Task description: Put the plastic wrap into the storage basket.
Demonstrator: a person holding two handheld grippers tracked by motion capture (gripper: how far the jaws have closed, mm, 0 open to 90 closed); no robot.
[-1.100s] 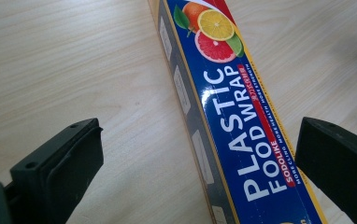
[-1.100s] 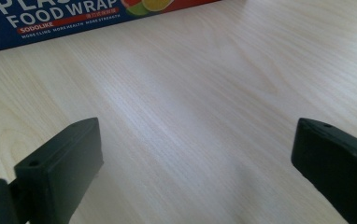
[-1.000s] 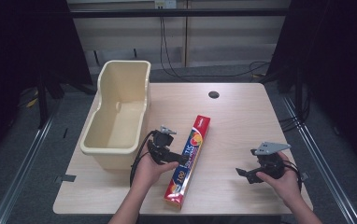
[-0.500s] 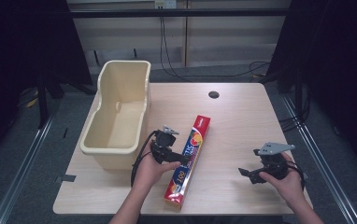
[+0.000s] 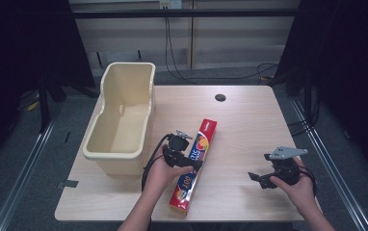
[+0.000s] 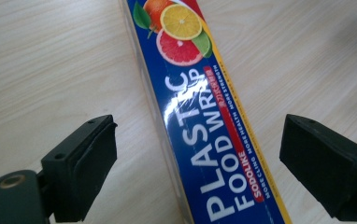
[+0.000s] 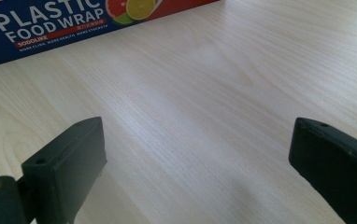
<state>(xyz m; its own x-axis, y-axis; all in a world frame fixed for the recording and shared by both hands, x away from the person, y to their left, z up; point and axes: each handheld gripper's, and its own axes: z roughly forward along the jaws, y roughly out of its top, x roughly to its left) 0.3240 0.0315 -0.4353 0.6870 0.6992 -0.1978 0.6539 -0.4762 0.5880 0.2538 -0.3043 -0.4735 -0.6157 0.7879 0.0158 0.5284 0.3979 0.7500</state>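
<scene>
At the far left I had the cream tub overhanging the table's left edge. Just right of it my left gripper straddled the plastic wrap box, its jaws closing in but not yet touching, table showing either side. Right of the box lay open tabletop. My right gripper hovered near the right edge, jaws wide.

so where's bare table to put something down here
Free: the wood between the plastic wrap box and the right tool, and the far side around the round hole. Crowded: the left tool beside the cream tub.
</scene>
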